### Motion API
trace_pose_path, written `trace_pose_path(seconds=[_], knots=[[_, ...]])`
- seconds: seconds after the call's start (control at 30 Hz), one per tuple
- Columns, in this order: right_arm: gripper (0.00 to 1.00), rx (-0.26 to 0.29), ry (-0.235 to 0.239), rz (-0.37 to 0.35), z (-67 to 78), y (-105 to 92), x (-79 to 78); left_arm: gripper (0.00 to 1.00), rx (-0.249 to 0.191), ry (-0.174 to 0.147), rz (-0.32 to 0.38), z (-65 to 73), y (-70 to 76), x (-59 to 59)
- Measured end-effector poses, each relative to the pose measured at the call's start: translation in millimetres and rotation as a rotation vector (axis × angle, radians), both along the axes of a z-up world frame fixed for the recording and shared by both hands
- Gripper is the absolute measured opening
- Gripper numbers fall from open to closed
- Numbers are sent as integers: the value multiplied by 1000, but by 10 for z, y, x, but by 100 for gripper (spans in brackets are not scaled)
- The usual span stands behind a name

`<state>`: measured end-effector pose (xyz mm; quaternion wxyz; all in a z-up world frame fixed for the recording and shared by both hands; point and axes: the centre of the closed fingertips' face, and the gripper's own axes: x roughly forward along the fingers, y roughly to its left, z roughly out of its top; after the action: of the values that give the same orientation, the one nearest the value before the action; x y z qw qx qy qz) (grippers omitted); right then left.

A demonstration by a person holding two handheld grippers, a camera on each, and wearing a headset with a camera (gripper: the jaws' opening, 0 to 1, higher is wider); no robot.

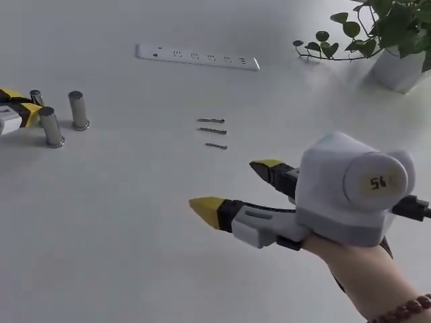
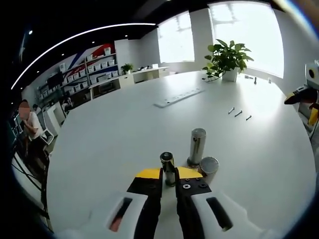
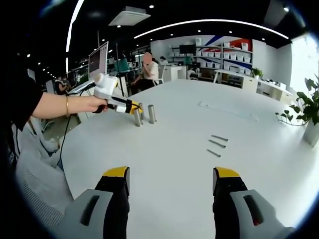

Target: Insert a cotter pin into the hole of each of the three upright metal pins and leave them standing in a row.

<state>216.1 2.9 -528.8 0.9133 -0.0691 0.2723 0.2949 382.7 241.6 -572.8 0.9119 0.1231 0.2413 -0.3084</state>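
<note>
Three upright metal pins stand at the far left of the white table [image 1: 135, 222]. My left gripper [image 2: 168, 175] is shut on one pin [image 2: 167, 167], seen in the head view as the left gripper [image 1: 20, 108] on that pin [image 1: 35, 97]. The other two pins [image 1: 79, 110] [image 1: 51, 126] stand free beside it, and they are also close ahead in the left gripper view [image 2: 197, 146] [image 2: 208, 169]. Three cotter pins [image 1: 212, 130] lie side by side mid-table. My right gripper [image 1: 234, 185] hovers open and empty, short of the cotter pins [image 3: 216, 145].
A white power strip [image 1: 196, 56] lies across the back of the table. A potted plant [image 1: 394, 40] stands at the back right corner. A person [image 3: 149, 69] sits beyond the far table end.
</note>
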Motion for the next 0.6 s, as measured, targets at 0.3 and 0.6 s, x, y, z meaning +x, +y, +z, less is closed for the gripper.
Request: trace_pose_path(seconds=[0.3, 0.6], knots=[[65, -12, 5, -4, -10, -36, -17, 10, -7, -8, -27, -18, 1, 44], [65, -22, 15, 3, -39, -17, -17, 8, -41, -9, -40, -23, -23, 118]])
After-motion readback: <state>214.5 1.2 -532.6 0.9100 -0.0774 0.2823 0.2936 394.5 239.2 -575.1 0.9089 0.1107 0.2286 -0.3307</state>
